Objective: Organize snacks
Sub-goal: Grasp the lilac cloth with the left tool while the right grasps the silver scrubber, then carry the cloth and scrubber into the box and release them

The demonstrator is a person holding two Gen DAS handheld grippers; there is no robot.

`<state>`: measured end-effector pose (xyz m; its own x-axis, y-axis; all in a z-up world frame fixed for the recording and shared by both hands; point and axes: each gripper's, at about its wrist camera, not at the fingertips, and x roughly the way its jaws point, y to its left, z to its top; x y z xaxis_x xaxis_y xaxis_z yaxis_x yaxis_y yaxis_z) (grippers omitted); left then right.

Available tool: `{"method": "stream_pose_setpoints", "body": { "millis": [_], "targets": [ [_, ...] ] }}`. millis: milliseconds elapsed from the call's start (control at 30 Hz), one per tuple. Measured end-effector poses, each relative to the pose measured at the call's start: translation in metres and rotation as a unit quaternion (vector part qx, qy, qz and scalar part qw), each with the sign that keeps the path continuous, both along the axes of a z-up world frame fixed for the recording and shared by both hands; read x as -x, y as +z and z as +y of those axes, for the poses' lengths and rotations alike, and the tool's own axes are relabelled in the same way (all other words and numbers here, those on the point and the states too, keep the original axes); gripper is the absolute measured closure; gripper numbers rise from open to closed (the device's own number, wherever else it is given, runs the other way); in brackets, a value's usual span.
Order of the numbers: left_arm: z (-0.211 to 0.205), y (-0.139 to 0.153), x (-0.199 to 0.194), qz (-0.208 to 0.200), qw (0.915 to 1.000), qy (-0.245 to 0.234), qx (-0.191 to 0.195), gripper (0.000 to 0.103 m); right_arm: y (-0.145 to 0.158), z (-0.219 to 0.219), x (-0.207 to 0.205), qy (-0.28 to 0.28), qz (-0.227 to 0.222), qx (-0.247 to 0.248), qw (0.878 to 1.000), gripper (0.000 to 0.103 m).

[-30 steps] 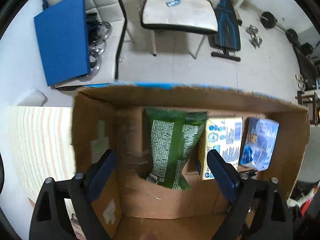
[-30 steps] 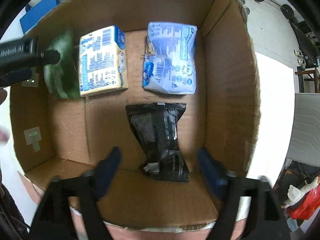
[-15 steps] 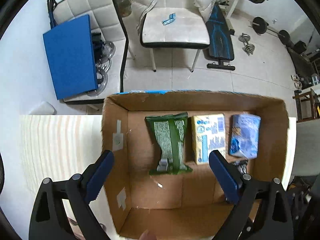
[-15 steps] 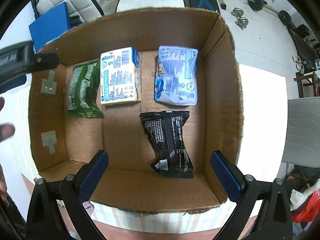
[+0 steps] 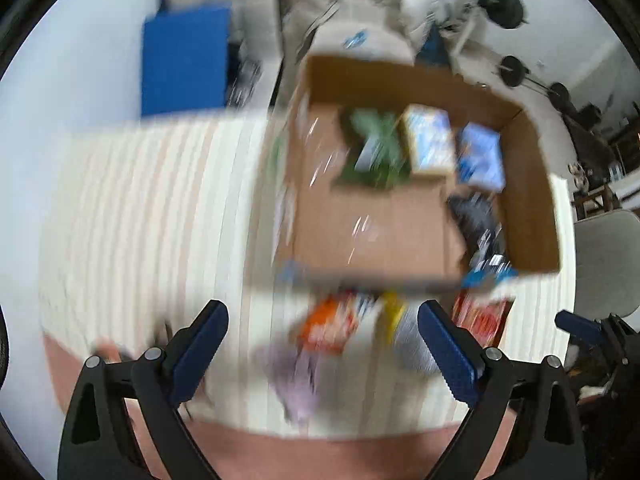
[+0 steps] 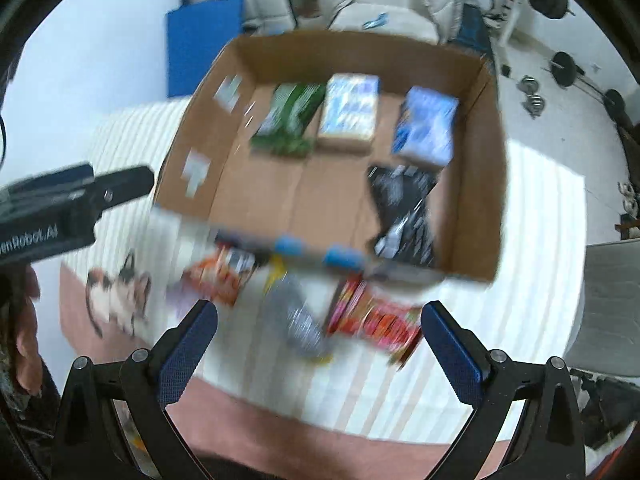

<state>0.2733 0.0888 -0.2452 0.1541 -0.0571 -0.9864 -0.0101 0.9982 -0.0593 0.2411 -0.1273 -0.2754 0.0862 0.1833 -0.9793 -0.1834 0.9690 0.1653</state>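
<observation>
Both views are motion-blurred. A cardboard box on a striped cloth holds a green packet, a yellow-blue pack, a light blue bag and a black packet. Loose snacks lie in front of the box: an orange packet, a silver-grey packet and a red box. My left gripper and right gripper hang open and empty above the near snacks.
The striped cloth covers the table left of the box. A printed cat-like patch lies at the near left. The left tool's body and a hand show at the left. Chairs, a blue board and weights stand behind.
Both grippers have pulled back and up from the box. The green packet, released earlier, lies flat inside, and the loose snacks in front of the box have come into view.
</observation>
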Motion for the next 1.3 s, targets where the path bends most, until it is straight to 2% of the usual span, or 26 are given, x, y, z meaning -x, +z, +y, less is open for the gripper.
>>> {"method": "stream_pose_setpoints", "body": {
  "millis": [33,100,133,167,200,433,767,800,867,900,933,1000,1167,1300],
  "targets": [
    [0.01,-0.017,0.012,0.019,0.9997,0.016,0.006,0.011,-0.01,0.005,0.007,0.008,0.007,0.005,1.0,0.0],
    [0.02,-0.046,0.027,0.057,0.9978,0.032,0.01,0.036,-0.031,0.013,0.015,0.019,0.021,0.02,0.999,0.001],
    [0.023,-0.059,0.032,0.073,0.9964,0.039,0.015,0.039,-0.044,0.018,0.016,0.024,0.031,0.027,0.999,0.008],
    [0.028,-0.072,0.037,0.087,0.9948,0.048,0.023,0.04,-0.056,0.023,0.016,0.026,0.042,0.027,0.998,0.019],
    [0.03,-0.086,0.042,0.097,0.9934,0.055,0.028,0.04,-0.067,0.027,0.015,0.028,0.05,0.027,0.998,0.023],
    [0.028,-0.138,0.057,0.141,0.987,0.06,0.047,0.04,-0.118,0.057,0.012,0.05,0.079,0.052,0.994,0.025],
    [0.009,-0.181,0.059,0.174,0.983,0.048,0.029,0.04,-0.157,0.075,0.013,0.076,0.107,0.099,0.986,0.026],
    [0.008,-0.183,0.061,0.175,0.983,0.048,0.027,0.044,-0.16,0.075,0.014,0.078,0.109,0.103,0.986,0.027],
    [0.002,-0.182,0.062,0.166,0.9849,0.046,0.017,0.051,-0.162,0.075,0.016,0.081,0.112,0.109,0.985,0.043],
    [0.0,-0.181,0.064,0.164,0.9853,0.045,0.014,0.059,-0.163,0.075,0.016,0.081,0.112,0.109,0.984,0.043],
    [-0.001,-0.18,0.065,0.163,0.9854,0.046,0.014,0.063,-0.163,0.074,0.018,0.08,0.113,0.107,0.985,0.043],
    [-0.006,-0.179,0.071,0.166,0.9847,0.049,0.018,0.064,-0.162,0.072,0.022,0.076,0.116,0.103,0.985,0.043],
    [-0.018,-0.178,0.099,0.171,0.9843,0.042,0.013,0.065,-0.163,0.058,0.05,0.053,0.139,0.084,0.985,0.043],
    [-0.037,-0.187,0.122,0.181,0.9831,0.031,0.001,0.065,-0.17,0.037,0.082,0.012,0.169,0.057,0.984,0.043]
  ]
}}
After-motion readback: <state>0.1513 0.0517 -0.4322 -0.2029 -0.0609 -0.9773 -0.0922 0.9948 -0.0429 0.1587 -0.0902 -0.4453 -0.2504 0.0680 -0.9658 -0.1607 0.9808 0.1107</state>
